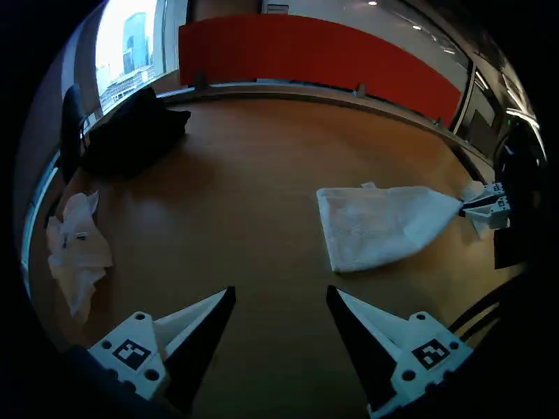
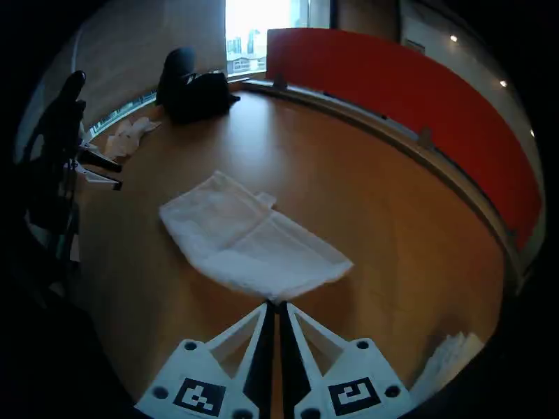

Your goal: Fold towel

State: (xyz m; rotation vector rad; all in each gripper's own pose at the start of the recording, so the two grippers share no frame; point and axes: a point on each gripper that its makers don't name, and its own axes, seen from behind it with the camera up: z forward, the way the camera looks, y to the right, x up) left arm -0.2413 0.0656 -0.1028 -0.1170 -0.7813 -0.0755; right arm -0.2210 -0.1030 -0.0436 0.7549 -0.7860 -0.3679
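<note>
left tongs [image 1: 279, 300] spread wide over desk [image 1: 265, 174] | right tongs [image 2: 278, 307] pinch corner of white towel [image 2: 244, 237] | towel lies on desk

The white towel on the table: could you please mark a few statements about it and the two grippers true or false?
1. The left gripper has its jaws open. True.
2. The right gripper is shut on a corner of the towel. True.
3. The black bag lies on the towel. False: it sits apart, at the far end of the table.
4. The partition is blue. False: it is red.
</note>
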